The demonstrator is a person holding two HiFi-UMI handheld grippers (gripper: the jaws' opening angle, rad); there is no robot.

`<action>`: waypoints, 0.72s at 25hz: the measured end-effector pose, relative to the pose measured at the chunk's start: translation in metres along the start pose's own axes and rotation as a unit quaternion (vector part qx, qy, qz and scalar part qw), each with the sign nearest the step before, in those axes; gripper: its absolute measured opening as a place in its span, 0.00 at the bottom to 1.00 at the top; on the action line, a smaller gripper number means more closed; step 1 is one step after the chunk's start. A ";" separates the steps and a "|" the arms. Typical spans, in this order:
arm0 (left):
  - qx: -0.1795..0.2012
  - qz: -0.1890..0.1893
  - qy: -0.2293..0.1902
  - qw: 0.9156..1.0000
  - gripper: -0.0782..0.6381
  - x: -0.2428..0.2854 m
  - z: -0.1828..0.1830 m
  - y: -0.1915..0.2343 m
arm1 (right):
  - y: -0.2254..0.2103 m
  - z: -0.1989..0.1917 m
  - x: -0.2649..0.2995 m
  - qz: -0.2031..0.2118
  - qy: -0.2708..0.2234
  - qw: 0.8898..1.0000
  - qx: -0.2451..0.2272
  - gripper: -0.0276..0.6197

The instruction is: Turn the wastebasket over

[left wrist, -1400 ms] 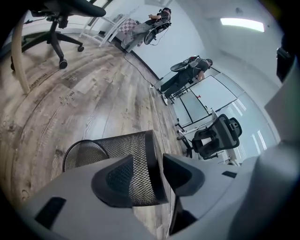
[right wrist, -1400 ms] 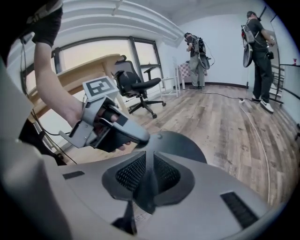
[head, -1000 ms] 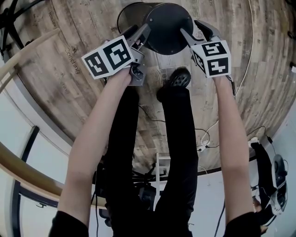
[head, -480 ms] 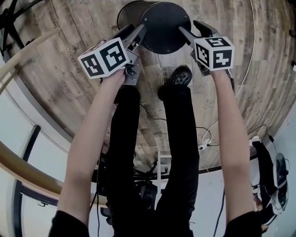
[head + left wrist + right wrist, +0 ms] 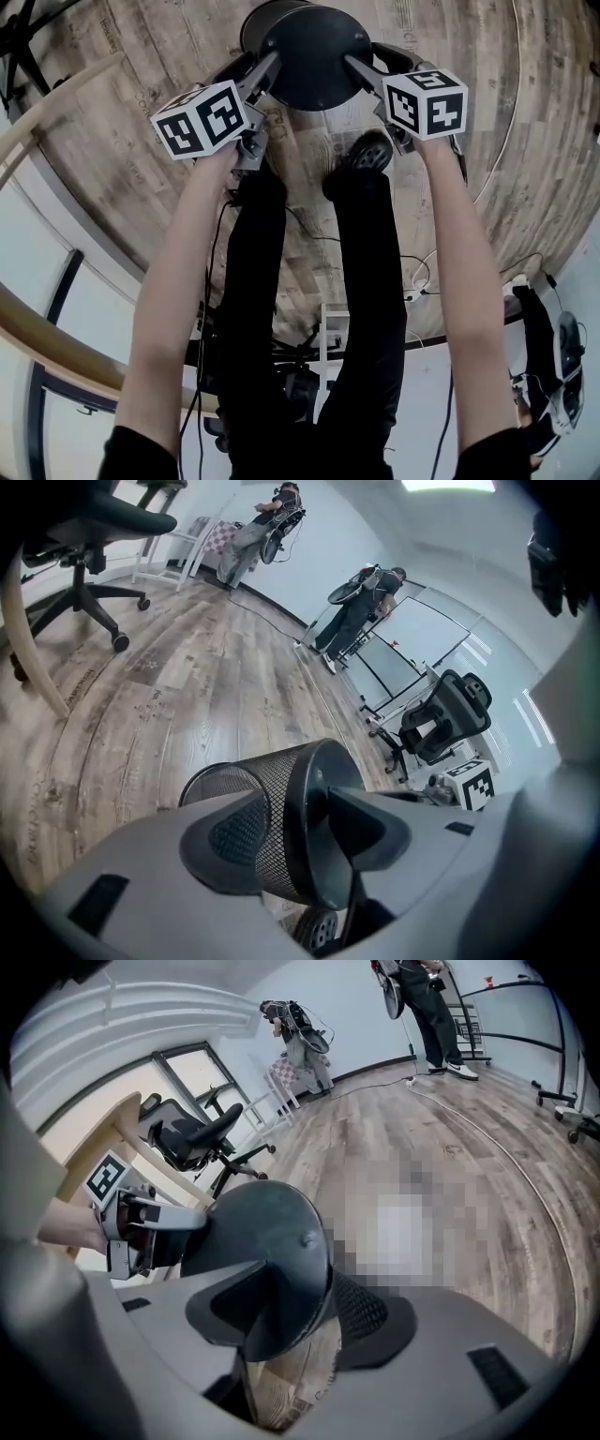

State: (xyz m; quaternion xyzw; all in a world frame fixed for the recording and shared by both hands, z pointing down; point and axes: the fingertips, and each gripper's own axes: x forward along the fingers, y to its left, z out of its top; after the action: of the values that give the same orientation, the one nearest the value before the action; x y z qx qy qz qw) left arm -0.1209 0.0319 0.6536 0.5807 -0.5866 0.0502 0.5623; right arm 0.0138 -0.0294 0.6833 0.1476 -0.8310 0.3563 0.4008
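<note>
Both claws and their load now sit further from the person's black shoe (image 5: 367, 150) than a second ago. Both sets of jaws have just been opening, with the rim between them.

The left gripper (image 5: 248, 67) straddles the bottom rim of the black wire-mesh wastebasket (image 5: 309, 47). One jaw lies on its solid round base (image 5: 319, 56) and the other against its mesh wall (image 5: 272, 799). The right gripper (image 5: 373, 61) grasps the opposite side of that rim the same way, so the wastebasket hangs clamped between them. It is tilted, base towards the head camera and mouth pointing away at the wood-plank floor (image 5: 141, 75).

To finish well, I judge both wrists should roll together, keeping the rim seated. The mouth should settle flat on the floor before either grip loosens further, because with jaws this wide a slip seems likely.

Against the earlier frame, the base faces the camera more squarely and less of the mouth shows behind it.
</note>
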 end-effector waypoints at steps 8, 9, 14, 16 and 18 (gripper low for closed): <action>0.013 0.005 0.011 1.000 0.44 -0.003 -0.010 0.007 | 0.008 -0.003 0.001 0.000 0.011 1.000 -0.010 0.38; 0.013 0.007 0.017 1.000 0.44 -0.002 -0.013 0.009 | 0.008 -0.003 0.001 -0.002 0.014 1.000 -0.013 0.37; 0.025 0.032 0.050 0.998 0.41 0.004 -0.041 0.019 | 0.009 -0.015 0.000 -0.016 0.031 0.999 -0.042 0.32; 0.011 0.028 0.046 0.998 0.41 0.004 -0.048 0.020 | 0.009 -0.019 -0.001 -0.017 0.029 0.999 -0.041 0.32; 0.006 0.024 0.038 0.999 0.40 0.004 -0.049 0.019 | 0.009 -0.020 -0.002 -0.015 0.027 0.999 -0.039 0.32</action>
State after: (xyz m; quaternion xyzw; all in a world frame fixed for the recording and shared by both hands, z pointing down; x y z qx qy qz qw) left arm -0.1042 0.0704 0.6852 0.5674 -0.5784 0.0891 0.5793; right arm 0.0212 -0.0089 0.6864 0.1349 -0.8309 0.3210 0.4340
